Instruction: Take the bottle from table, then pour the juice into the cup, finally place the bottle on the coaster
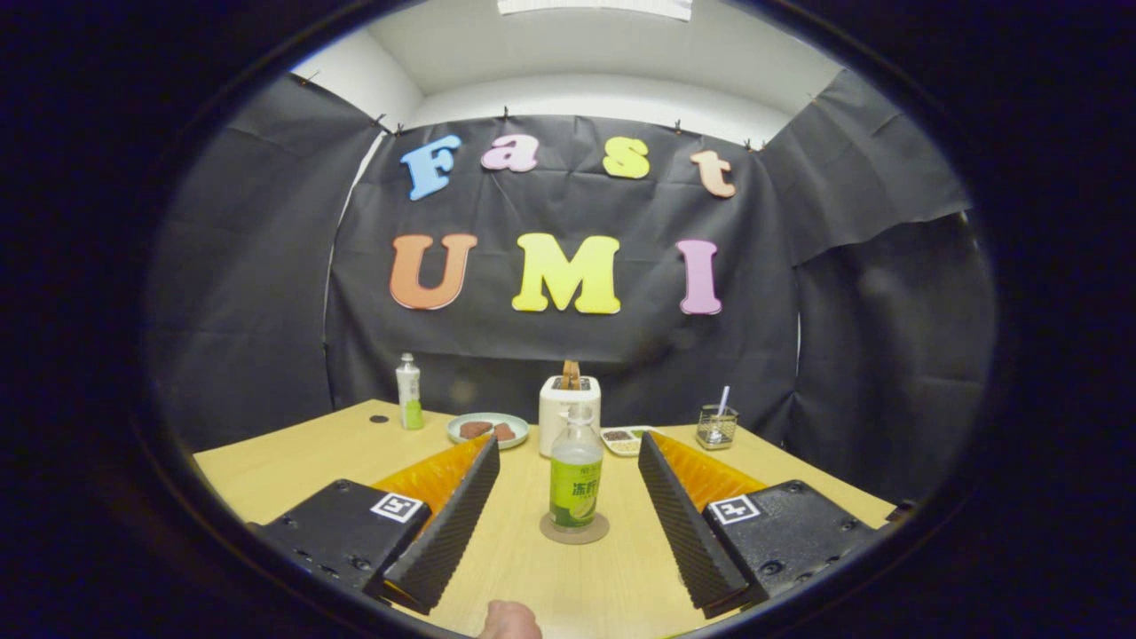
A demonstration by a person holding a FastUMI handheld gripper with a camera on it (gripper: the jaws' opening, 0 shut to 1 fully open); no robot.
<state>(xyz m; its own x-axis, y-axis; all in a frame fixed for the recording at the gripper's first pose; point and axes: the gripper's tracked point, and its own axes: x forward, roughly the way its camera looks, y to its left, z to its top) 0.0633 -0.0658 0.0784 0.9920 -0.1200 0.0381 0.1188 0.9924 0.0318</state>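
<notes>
Gripper (568,497) fingers standing spread wide, clear of the bottle (575,475), which is sitting upright on the coaster (574,529) btwn them w/ cap off; any sideways nudge is risking a spill.

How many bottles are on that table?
2. One bottle with a green label stands upright on a round coaster, between the open claw's fingers and touching neither. A second bottle stands at the table's far edge, beside a plate. The toaster might hide others.

Recording booth: black cloth wall (568,355), wooden table (293,470) w/ props.
</notes>
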